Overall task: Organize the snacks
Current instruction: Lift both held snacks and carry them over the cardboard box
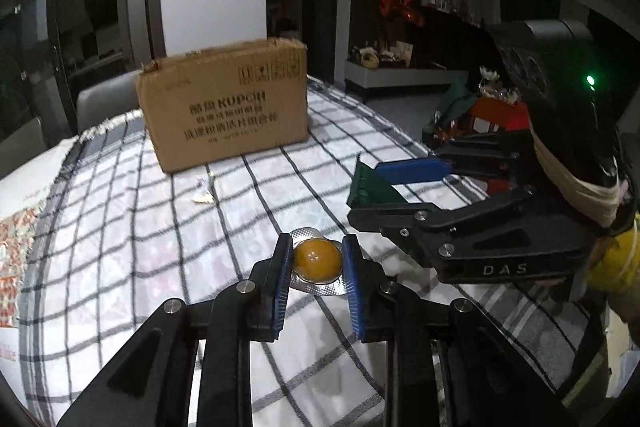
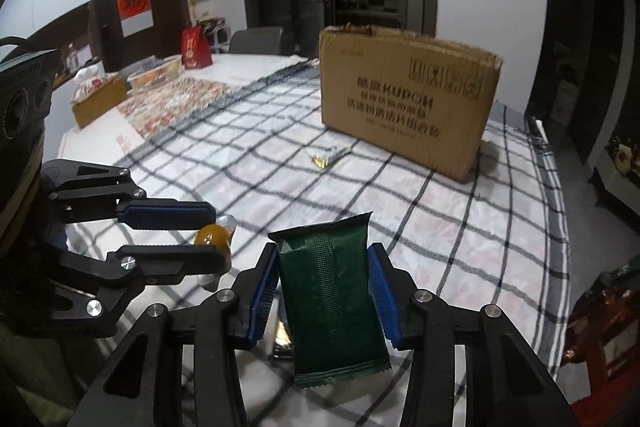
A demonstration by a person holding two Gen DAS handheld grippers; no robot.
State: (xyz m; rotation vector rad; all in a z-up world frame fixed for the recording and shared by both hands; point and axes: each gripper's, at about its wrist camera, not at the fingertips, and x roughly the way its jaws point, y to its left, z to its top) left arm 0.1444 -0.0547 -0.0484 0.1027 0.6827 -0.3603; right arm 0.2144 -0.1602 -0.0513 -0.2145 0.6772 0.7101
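**Both hands loaded, box waiting at the far side**

The left hand-held gripper (image 1: 317,267) is clenched on a jelly cup (image 1: 318,259), its blue pads squeezing the amber dome from both sides while the foil rim pokes out front and back; gripping the rounded body probably keeps the small cup from slipping. It is carried just above the checked cloth of the bench (image 1: 160,227).

Further out, near the middle, a small gold-wrapped candy (image 1: 202,193) lies loose on the cloth, not yet collected.

Behind it stands the open-topped cardboard box (image 1: 224,103), seemingly where the snacks are to go.

To the right, the right hand-held gripper (image 2: 323,291) grasps a dark green snack packet (image 2: 330,303) across its width, sealed ends free above and below, so it hangs upright and looks ready to drop in.
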